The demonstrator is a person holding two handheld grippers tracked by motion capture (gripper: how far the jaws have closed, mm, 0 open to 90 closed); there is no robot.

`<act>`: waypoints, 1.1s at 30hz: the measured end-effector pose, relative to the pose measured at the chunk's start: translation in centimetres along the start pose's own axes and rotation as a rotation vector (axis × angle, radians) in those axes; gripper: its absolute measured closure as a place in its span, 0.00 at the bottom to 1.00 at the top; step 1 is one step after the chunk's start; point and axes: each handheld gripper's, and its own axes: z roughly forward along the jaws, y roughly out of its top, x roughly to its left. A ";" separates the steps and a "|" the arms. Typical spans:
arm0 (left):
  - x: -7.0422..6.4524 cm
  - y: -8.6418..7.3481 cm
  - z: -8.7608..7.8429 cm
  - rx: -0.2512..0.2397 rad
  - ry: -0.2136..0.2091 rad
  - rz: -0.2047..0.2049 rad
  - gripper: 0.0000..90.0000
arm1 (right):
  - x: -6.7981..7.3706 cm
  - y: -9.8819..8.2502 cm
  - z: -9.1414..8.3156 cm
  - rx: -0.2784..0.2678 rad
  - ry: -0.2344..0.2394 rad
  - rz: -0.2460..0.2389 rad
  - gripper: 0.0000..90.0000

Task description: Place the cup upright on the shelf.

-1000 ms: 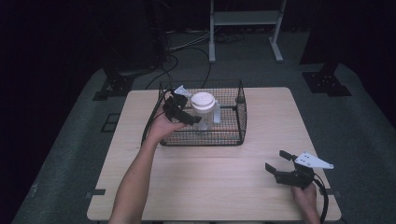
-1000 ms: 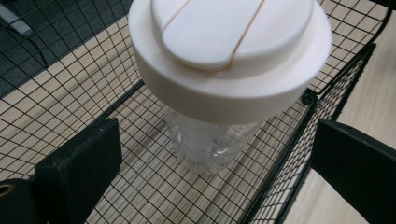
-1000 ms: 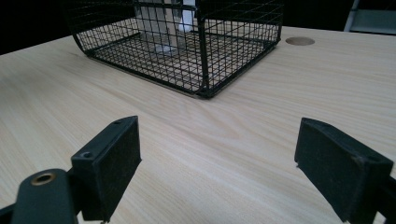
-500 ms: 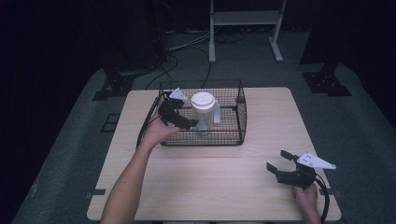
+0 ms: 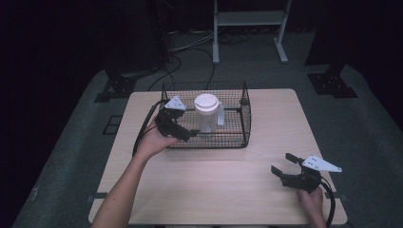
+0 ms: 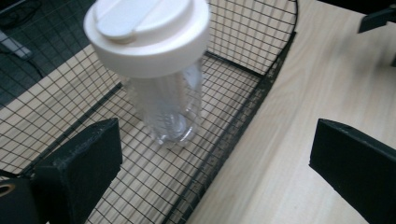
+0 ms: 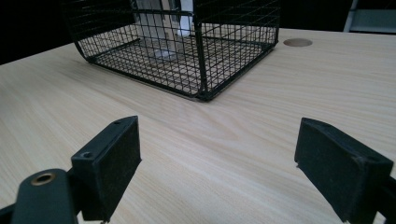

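From above, a clear bottle with a white lid stands upright inside the black wire basket on the tabletop; the left gripper hangs over the basket's near-left rim, and the right gripper sits well apart near the front right corner. In the left gripper view, its fingers are spread, straddling the rim, grasping nothing, the bottle just ahead. In the right gripper view, its fingers are released above bare wood.
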 end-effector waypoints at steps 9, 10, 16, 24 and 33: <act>-1.4 -1.0 -0.8 -0.033 -0.023 0.005 0.02 | 0.0 0.0 0.1 -0.002 -0.008 -0.009 0.15; -1.5 -1.1 -0.8 -0.034 -0.020 0.008 0.02 | 0.0 0.0 0.1 0.002 -0.008 -0.010 0.15; -2.2 -2.4 -1.3 -0.057 -0.025 0.000 0.02 | 0.1 0.0 0.1 0.006 -0.011 -0.014 0.15; -2.8 -3.5 -1.4 -0.054 -0.037 -0.008 0.02 | 0.1 0.0 0.1 0.007 -0.016 -0.004 0.15; -4.0 -4.9 -1.9 -0.069 -0.046 -0.004 0.02 | 0.1 0.0 0.1 0.015 -0.023 0.000 0.15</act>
